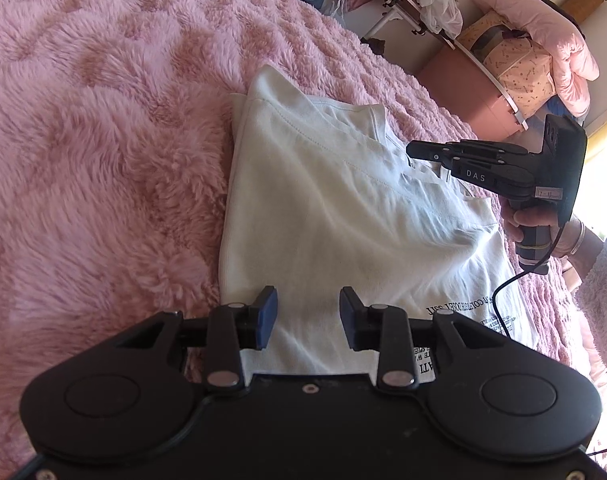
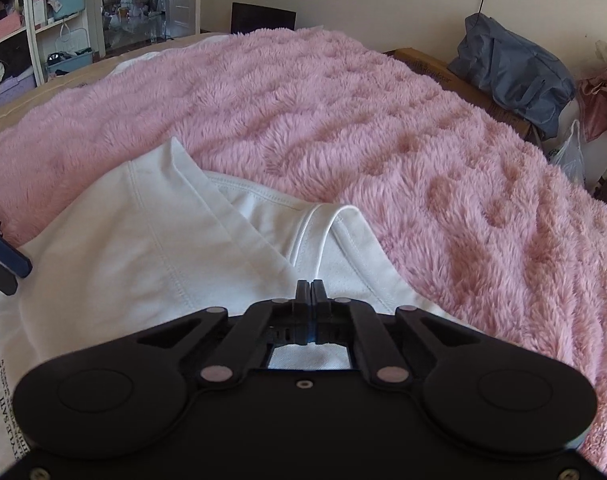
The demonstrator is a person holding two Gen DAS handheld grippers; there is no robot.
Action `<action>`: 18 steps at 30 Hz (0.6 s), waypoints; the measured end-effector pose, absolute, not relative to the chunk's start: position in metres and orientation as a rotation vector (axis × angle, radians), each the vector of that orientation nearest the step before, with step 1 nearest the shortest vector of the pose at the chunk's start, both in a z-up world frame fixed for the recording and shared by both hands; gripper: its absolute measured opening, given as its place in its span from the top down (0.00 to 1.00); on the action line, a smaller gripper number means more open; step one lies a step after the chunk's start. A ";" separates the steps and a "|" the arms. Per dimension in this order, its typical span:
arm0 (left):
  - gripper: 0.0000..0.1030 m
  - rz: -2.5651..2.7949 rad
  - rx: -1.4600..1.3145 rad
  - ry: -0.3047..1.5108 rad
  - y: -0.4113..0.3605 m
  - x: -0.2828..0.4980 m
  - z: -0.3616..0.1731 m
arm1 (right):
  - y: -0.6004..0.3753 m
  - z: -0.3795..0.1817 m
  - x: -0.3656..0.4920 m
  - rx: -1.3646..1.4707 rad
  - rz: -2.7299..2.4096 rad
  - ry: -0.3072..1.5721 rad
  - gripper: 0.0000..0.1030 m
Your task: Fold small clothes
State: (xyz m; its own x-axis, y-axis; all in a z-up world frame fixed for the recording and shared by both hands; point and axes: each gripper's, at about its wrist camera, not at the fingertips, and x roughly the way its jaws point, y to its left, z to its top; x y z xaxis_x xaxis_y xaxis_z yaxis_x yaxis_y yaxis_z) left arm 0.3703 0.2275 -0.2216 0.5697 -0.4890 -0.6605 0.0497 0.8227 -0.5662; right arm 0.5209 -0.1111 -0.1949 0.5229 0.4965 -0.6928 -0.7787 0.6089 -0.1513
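Note:
A white T-shirt (image 1: 323, 208) with black printed text lies partly folded on a fluffy pink blanket (image 1: 103, 140). My left gripper (image 1: 308, 318) is open just above the shirt's near edge, with the cloth showing between its blue pads. My right gripper (image 1: 413, 151) is shut and hovers over the collar area on the shirt's right side. In the right wrist view the shirt (image 2: 163, 248) spreads out below the shut right gripper (image 2: 310, 286), whose tips sit at the white neckline (image 2: 327, 220). I cannot tell if cloth is pinched. The left gripper's blue pad (image 2: 3, 258) shows at the left edge.
The pink blanket (image 2: 363, 128) covers the bed. Beyond the far edge are a blue bag (image 2: 511, 68), a cardboard box (image 2: 431, 66), white shelves (image 2: 35, 20) and an open doorway. Bags, pink bedding (image 1: 543, 40) and a pink bin stand by the wall.

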 end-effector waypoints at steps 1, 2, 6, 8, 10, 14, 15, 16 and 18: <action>0.67 -0.335 -0.528 0.918 0.227 0.370 -0.221 | -0.110 -0.193 0.525 -0.478 0.794 0.657 0.99; 0.67 -0.337 -0.526 0.919 0.226 0.370 -0.221 | -0.110 -0.193 0.530 -0.459 0.818 0.691 0.99; 0.67 -0.338 -0.536 0.917 0.227 0.371 -0.223 | -0.103 -0.196 0.521 -0.538 0.888 0.698 0.97; 0.66 -0.339 -0.541 0.916 0.228 0.371 -0.223 | -0.095 -0.203 0.514 -0.636 0.900 0.684 0.95; 0.66 -0.340 -0.544 0.918 0.228 0.372 -0.224 | -0.091 -0.208 0.516 -0.657 0.916 0.712 0.94; 0.66 -0.345 -0.544 0.924 0.228 0.371 -0.224 | -0.087 -0.210 0.520 -0.672 0.907 0.689 0.67; 0.66 -0.347 -0.547 0.925 0.230 0.371 -0.224 | -0.087 -0.210 0.520 -0.681 0.903 0.684 0.62; 0.66 -0.347 -0.552 0.927 0.230 0.372 -0.225 | -0.086 -0.210 0.521 -0.691 0.899 0.687 0.60; 0.65 -0.347 -0.564 0.930 0.232 0.373 -0.226 | -0.086 -0.210 0.523 -0.680 0.916 0.709 0.64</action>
